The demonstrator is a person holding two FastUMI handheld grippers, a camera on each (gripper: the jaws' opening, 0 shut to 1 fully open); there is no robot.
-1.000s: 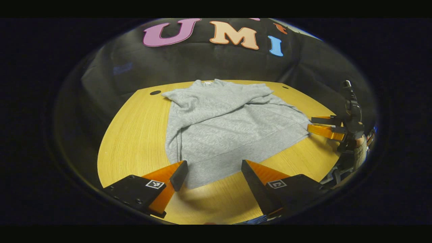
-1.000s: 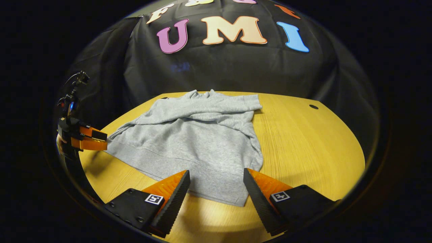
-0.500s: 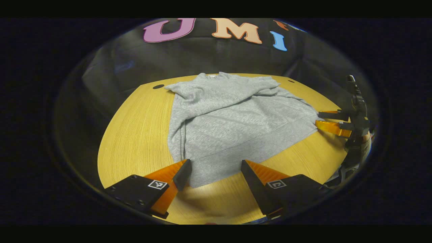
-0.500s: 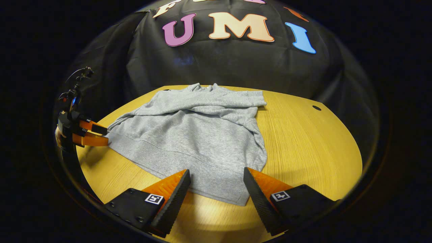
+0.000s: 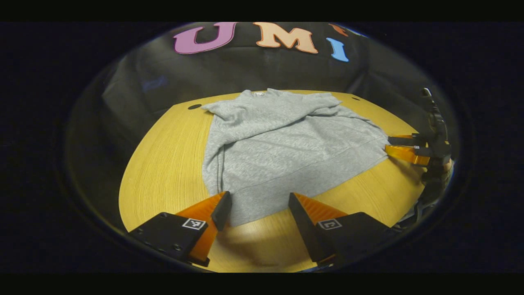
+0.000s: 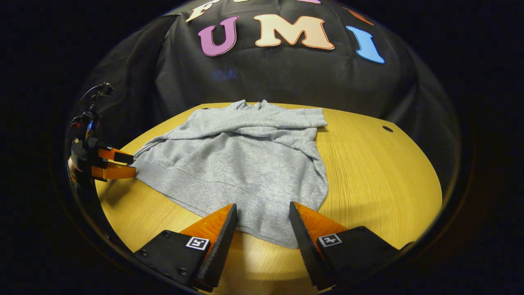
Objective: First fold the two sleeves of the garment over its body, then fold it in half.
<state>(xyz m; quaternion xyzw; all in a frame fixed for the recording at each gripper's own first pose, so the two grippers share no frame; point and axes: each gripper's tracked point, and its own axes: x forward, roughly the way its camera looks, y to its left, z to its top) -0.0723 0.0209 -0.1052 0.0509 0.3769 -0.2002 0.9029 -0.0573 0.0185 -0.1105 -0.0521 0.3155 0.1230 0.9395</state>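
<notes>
While the wooden table carries a grey sweatshirt, sleeves already folded across its chest, each spread, empty gripper, left gripper and right gripper, straddles its own near hem corner, collar lying directly beyond.

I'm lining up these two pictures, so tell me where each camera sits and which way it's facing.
Left gripper view: rides the left gripper, at the sweater's near hem corner, facing across the table; own open fingers below, right gripper far right.
Right gripper view: rides the right gripper, at the other hem corner, facing the same way; own fingers below, left gripper far left.
Shared: sweater, table, each other's gripper.
</notes>
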